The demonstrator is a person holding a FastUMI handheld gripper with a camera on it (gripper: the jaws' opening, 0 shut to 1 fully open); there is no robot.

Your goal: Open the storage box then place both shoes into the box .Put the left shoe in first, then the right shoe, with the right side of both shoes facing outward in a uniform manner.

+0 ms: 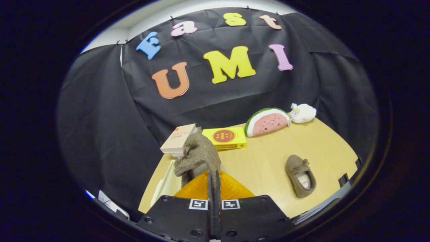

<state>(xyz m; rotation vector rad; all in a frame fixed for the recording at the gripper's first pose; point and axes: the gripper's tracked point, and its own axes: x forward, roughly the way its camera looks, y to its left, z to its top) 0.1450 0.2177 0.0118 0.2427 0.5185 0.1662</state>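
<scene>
My tongs point(213, 181), closed together, pinch the first shoe point(196, 156) by its rim, lifted over the box point(215, 190) for lowering inside; the second shoe point(300, 175) waits well apart on the table point(265, 161).

Both shoes point(300, 174) were brown, the book point(225, 137) yellow with a red disc, the bench point(265, 158) pale wood, the box lid point(231, 190) orange.

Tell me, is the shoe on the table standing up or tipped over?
Standing up. The shoe on the table rests on its sole, its opening facing up. The gripper is shut on the other shoe.
</scene>
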